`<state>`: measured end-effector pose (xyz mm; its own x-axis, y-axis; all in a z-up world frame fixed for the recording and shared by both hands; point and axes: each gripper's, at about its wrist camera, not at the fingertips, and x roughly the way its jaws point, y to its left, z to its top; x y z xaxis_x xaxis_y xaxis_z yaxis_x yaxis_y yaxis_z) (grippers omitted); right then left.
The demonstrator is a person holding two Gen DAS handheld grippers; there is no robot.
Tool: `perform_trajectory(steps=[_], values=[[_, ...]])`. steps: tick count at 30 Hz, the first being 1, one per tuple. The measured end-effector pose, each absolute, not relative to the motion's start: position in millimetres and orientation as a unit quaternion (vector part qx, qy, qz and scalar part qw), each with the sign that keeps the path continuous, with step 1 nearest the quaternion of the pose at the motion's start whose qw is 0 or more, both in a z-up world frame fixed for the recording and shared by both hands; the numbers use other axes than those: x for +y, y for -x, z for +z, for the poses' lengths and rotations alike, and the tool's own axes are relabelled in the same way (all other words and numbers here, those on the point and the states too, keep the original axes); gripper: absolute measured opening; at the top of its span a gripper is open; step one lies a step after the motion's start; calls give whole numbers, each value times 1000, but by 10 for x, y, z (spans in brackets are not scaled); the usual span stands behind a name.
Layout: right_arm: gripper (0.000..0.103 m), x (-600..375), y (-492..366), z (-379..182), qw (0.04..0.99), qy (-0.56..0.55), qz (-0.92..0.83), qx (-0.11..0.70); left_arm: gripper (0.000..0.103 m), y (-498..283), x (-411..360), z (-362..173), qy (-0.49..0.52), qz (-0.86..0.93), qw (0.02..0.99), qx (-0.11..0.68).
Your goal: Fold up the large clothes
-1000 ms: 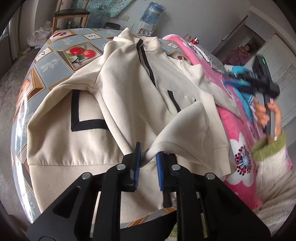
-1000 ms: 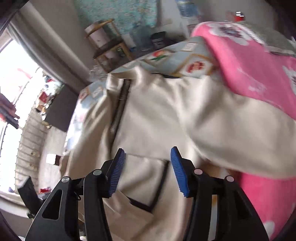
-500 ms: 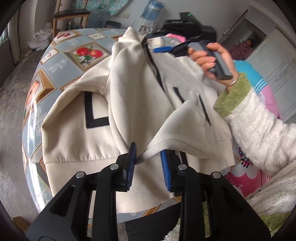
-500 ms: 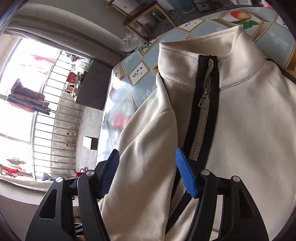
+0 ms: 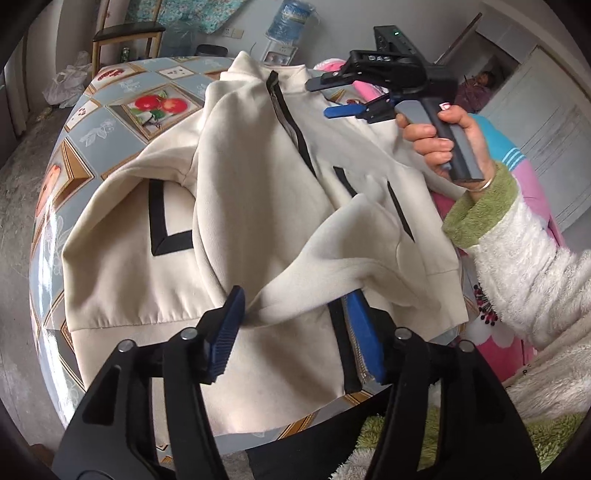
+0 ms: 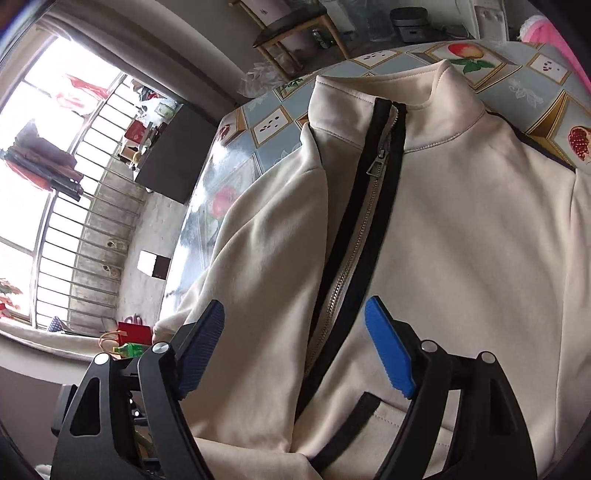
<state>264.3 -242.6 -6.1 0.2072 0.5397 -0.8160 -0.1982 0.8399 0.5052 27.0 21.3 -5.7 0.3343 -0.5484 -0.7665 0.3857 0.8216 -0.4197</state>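
A cream zip-up jacket (image 5: 251, 192) with black trim lies on the patterned table (image 5: 88, 122), its left sleeve folded across the front. My left gripper (image 5: 295, 325) is open at the jacket's lower hem; the sleeve cuff (image 5: 306, 295) lies loose between its jaws. My right gripper (image 5: 334, 98) is open and hovers over the jacket's upper right chest, near the collar. In the right wrist view the right gripper (image 6: 295, 343) is open above the zipper (image 6: 373, 184) and collar (image 6: 428, 107).
A pink floral blanket (image 5: 498, 325) lies to the right of the table. A wooden chair (image 5: 125, 40) and a water bottle (image 5: 290, 18) stand behind it. In the right wrist view a barred window (image 6: 48, 192) is at left, and the table's edge drops off there.
My left gripper has opened and let go of the sleeve cuff. My right gripper has swung in from the right to above the collar and zipper.
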Motion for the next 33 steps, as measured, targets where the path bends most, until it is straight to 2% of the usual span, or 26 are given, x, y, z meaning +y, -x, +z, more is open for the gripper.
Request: perform_trajectory(steps=[1, 2, 10, 15, 19, 24, 27, 30, 31, 32, 33], values=[[81, -2429, -2623, -42, 765, -141, 244, 579, 68, -263, 224, -64, 83, -288, 811, 502], [81, -2425, -2578, -17, 768, -132, 247, 576, 97, -239, 245, -55, 89, -291, 810, 501], [82, -2358, -2549, 157, 770, -136, 273, 560, 96, -93, 533, 75, 119, -271, 832, 469], [82, -2335, -2843, 168, 756, -208, 297, 545, 96, -522, 702, 37, 201, -223, 852, 428], [82, -2264, -3128, 49, 740, -242, 301, 551, 95, -917, 685, -106, 220, -181, 857, 431], [82, -2165, -3434, -121, 730, -253, 296, 562, 68, -1247, 748, -385, 273, -159, 829, 460], [80, -2113, -3569, -213, 733, -244, 281, 570, 57, -1364, 830, -525, 310, -140, 814, 470], [70, -2097, -3698, -367, 735, -232, 247, 587, 48, -1393, 894, -555, 329, -129, 814, 462], [63, -2088, -3731, -430, 732, -230, 241, 594, 46, -1405, 907, -559, 332, -126, 813, 461], [59, -2068, -3747, -471, 728, -228, 243, 599, 40, -1424, 924, -567, 338, -122, 811, 461], [50, -2050, -3747, -492, 726, -227, 247, 601, 32, -1445, 940, -574, 343, -119, 810, 461]])
